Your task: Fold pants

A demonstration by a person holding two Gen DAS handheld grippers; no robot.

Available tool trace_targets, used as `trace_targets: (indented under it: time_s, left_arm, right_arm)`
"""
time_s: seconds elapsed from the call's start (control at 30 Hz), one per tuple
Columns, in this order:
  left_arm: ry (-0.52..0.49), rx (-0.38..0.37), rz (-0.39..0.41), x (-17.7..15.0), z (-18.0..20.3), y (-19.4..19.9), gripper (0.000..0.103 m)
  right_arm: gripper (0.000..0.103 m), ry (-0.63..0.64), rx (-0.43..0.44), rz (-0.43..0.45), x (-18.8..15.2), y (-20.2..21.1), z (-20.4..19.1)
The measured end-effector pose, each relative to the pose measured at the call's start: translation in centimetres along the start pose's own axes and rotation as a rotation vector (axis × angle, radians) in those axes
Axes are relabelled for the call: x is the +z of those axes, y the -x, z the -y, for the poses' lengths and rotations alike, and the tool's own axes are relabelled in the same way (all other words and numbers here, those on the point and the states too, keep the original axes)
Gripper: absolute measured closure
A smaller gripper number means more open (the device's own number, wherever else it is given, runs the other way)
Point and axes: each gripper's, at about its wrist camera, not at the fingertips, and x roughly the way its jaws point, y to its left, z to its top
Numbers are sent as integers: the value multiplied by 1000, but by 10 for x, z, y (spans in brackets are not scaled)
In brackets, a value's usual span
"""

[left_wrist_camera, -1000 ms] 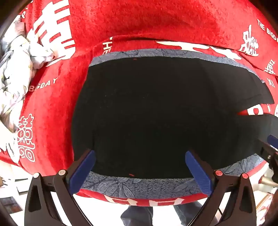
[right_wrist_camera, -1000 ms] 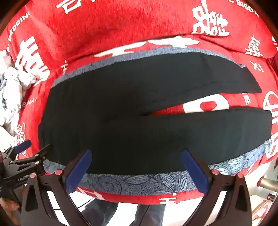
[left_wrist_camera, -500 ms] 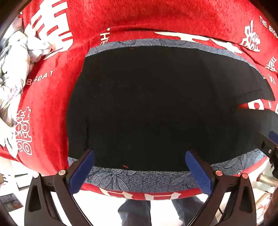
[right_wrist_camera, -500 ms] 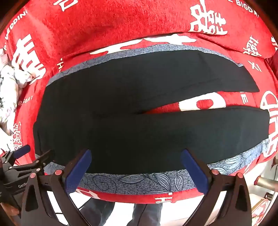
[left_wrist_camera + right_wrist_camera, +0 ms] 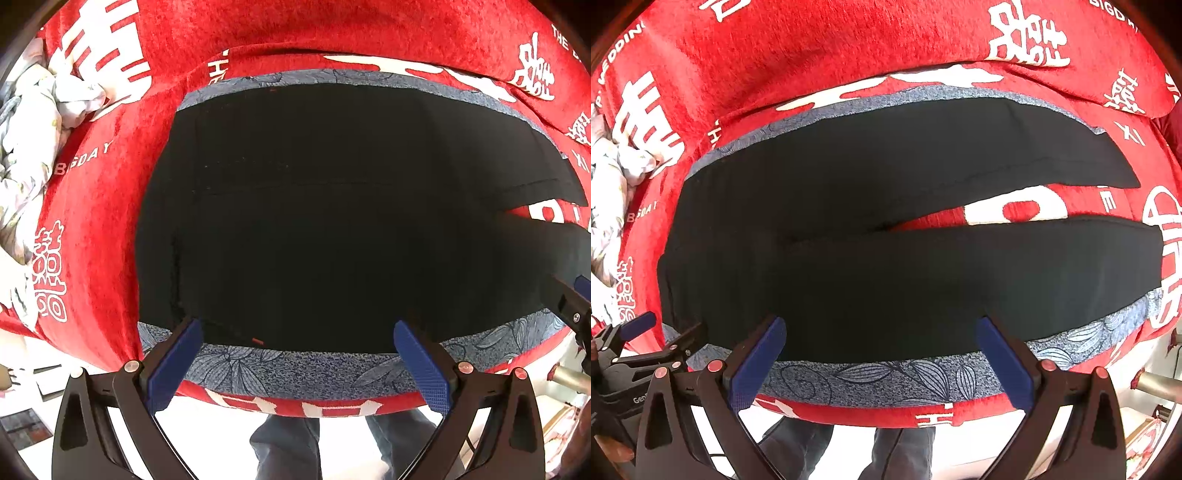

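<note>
Black pants lie spread flat on a blue-grey leaf-print mat over a red cloth. The waist end is at the left, and the two legs run right with a red gap between them. My left gripper stands open over the near edge by the waist, holding nothing. My right gripper is open too, above the near edge of the nearer leg. The left gripper also shows at the left edge of the right wrist view.
The red cloth with white lettering covers the table all around. A crumpled pale floral cloth lies at the far left. A person's dark trouser legs stand beyond the near table edge. A metal tube sticks out at lower right.
Both grippers have drawn back toward the near table edge, so the pants and mat sit higher and fuller in each view. Both stay open; the pants have not moved.
</note>
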Motion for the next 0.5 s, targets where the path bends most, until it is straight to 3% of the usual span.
trace_targets:
  time_s: [0.5]
  left_arm:
    - [1,13,-12,1,10,-1,0]
  right_arm:
    - [0,-7,-6,-8,1,-2,3]
